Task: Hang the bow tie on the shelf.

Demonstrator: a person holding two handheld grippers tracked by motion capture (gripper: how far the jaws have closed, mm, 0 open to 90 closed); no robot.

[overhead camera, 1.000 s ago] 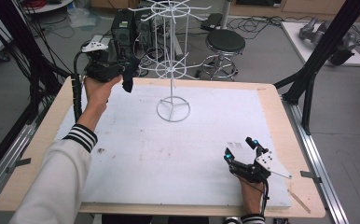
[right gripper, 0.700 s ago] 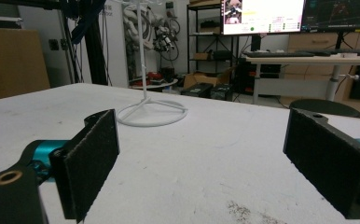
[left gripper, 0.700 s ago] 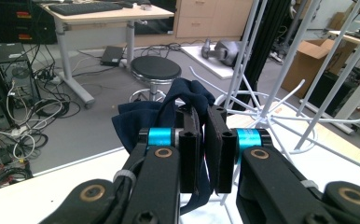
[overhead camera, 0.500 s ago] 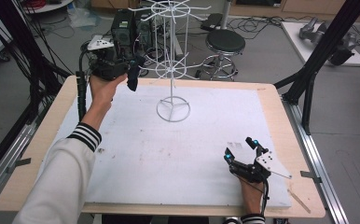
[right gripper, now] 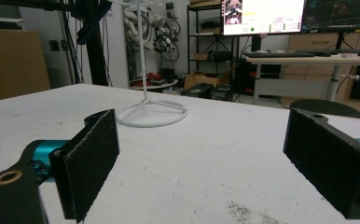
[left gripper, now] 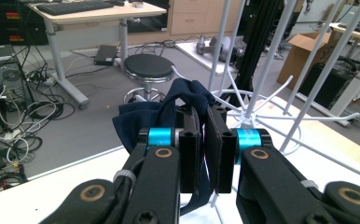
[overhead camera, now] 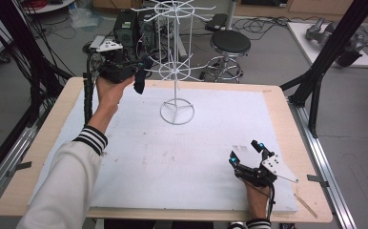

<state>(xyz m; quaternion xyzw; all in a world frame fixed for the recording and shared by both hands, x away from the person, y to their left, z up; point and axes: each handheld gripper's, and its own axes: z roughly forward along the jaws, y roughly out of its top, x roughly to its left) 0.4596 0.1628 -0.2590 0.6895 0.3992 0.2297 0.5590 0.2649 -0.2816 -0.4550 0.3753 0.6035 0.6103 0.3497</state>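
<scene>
Left tongs (overhead camera: 141,71) clamped on dark cloth (overhead camera: 139,83), moved closer to white wire rack (overhead camera: 176,76); probably hanging next. Right tongs (overhead camera: 247,153) apart, resting on table (overhead camera: 182,157).

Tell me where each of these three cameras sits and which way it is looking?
High view: above the person's side, looking forward and down on the table; both forearms and grippers show.
Left gripper view: rides the left gripper, facing the white wire rack; its jaws pinch a dark blue cloth.
Right gripper view: rides the right gripper, low over the table, jaws apart.
All three views share the rack.
</scene>
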